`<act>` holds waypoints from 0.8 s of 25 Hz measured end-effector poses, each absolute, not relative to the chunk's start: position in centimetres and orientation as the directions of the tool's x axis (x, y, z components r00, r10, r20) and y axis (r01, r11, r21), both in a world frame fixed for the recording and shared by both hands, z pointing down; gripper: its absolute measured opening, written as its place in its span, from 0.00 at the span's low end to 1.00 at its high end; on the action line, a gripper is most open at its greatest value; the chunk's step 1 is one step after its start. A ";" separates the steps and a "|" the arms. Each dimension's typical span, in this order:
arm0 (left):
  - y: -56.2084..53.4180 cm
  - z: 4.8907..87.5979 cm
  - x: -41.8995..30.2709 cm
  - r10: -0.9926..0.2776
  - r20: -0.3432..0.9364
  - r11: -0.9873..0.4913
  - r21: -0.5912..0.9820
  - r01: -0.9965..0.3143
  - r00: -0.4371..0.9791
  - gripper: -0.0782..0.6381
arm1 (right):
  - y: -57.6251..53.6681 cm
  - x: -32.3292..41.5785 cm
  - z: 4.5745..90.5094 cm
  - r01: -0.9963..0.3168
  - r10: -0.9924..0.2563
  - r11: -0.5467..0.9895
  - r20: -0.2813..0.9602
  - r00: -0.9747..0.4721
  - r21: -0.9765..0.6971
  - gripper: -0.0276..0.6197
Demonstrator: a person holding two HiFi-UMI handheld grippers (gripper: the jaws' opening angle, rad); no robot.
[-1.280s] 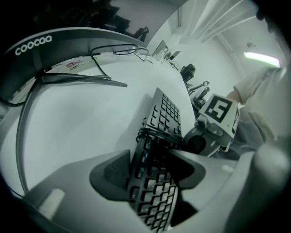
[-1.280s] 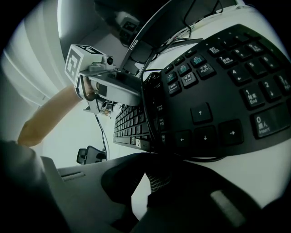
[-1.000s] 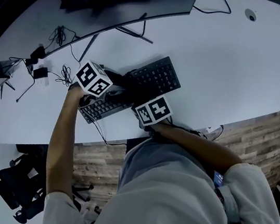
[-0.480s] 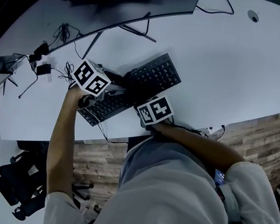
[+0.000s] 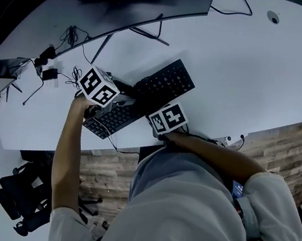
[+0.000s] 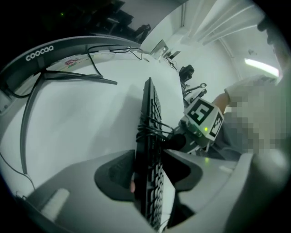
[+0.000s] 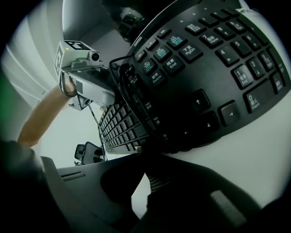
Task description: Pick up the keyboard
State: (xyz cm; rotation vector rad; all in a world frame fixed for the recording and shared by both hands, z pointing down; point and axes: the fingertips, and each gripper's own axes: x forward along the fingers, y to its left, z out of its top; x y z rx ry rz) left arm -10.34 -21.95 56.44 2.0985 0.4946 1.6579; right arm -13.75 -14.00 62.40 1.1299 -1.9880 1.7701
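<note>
Keyboard (image 5: 154, 91) slants across the frame centre on the white surface (image 5: 251, 65). Left gripper (image 6: 152, 159) fingers clamp its lower-left end, and right gripper (image 7: 148, 169) fingers clamp its near edge.

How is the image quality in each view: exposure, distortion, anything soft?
Head view: dim, bluish cast, keyboard reasonably sharp. Left gripper view: heavy fisheye bending, dark vignetted corners. Right gripper view: fisheye too, foreground nearly black, key legends legible.
</note>
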 end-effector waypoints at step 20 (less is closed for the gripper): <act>-17.1 56.8 -10.0 0.599 0.768 -0.790 0.613 0.008 0.227 0.11 | -14.2 -13.6 62.2 -0.647 -0.403 -0.051 0.609 -0.683 -0.761 0.04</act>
